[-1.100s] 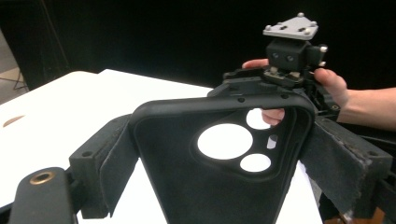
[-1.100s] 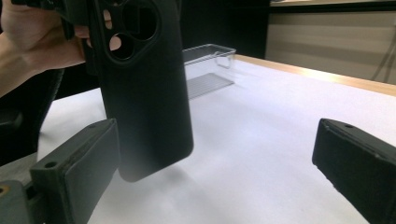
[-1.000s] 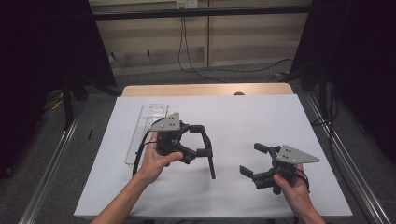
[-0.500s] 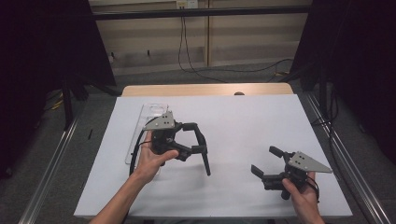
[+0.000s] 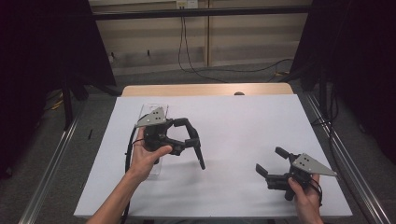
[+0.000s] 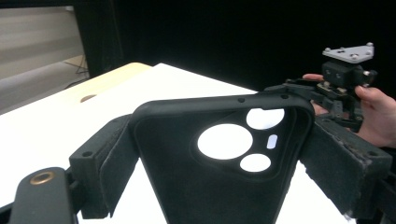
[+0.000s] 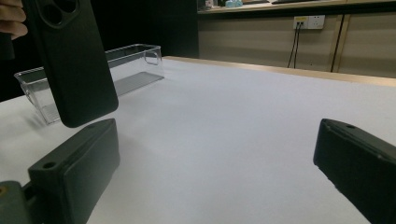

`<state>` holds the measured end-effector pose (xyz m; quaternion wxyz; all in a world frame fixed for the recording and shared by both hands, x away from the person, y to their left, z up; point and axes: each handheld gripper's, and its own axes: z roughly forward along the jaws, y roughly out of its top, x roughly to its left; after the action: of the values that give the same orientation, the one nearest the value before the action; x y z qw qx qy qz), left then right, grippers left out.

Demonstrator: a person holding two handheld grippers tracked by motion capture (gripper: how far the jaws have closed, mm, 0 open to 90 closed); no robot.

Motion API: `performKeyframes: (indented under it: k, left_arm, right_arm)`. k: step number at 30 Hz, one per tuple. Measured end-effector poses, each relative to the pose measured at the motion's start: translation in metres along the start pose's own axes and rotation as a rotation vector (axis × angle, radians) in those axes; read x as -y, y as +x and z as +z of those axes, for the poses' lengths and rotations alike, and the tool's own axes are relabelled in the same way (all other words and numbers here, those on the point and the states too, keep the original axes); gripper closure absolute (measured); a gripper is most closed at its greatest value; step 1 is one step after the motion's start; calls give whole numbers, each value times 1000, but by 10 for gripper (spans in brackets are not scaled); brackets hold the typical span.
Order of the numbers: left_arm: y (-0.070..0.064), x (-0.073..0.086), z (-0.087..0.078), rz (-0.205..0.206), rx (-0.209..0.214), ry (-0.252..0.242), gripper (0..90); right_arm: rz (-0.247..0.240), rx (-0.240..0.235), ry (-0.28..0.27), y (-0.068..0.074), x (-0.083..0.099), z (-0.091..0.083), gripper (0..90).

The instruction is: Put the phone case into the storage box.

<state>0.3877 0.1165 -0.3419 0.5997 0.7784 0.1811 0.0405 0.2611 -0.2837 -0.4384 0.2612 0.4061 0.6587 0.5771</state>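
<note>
Since the earlier frames the right gripper (image 5: 270, 164) has drawn back toward the table's near right corner, and the left gripper (image 5: 189, 140) has shifted slightly left, next to the clear tray (image 7: 112, 70).

Left hand (image 5: 147, 151): forearm enters from bottom left, gripper raised above the white table (image 5: 233, 121), jaws clamped on the two long edges of a black phone case (image 6: 219, 168). The case hangs off the surface, camera cut-outs visible.

Right hand (image 5: 306, 193): low, near the table edge; jaws spread wide, nothing between them.

Count: one phone case, one tray, two grippers.
</note>
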Motion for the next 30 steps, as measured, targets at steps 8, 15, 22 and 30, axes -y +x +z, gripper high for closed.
performKeyframes:
  k: [8, 15, 22, 30]
  left_arm:
    - [6, -2, -8, -30, -70, -8, 142]
    - [8, -10, -14, -39, -121, -21, 142]
    - [11, -16, -17, -39, -161, -17, 142]
    - [17, -23, -25, -46, -216, -14, 141]
  right_arm:
    - [2, 15, -3, 0, 0, -1, 0]
    - [-3, 20, -9, 0, 0, -1, 0]
    - [5, 26, -15, -2, -1, -2, 0]
    - [0, 34, -16, -3, -1, -3, 0]
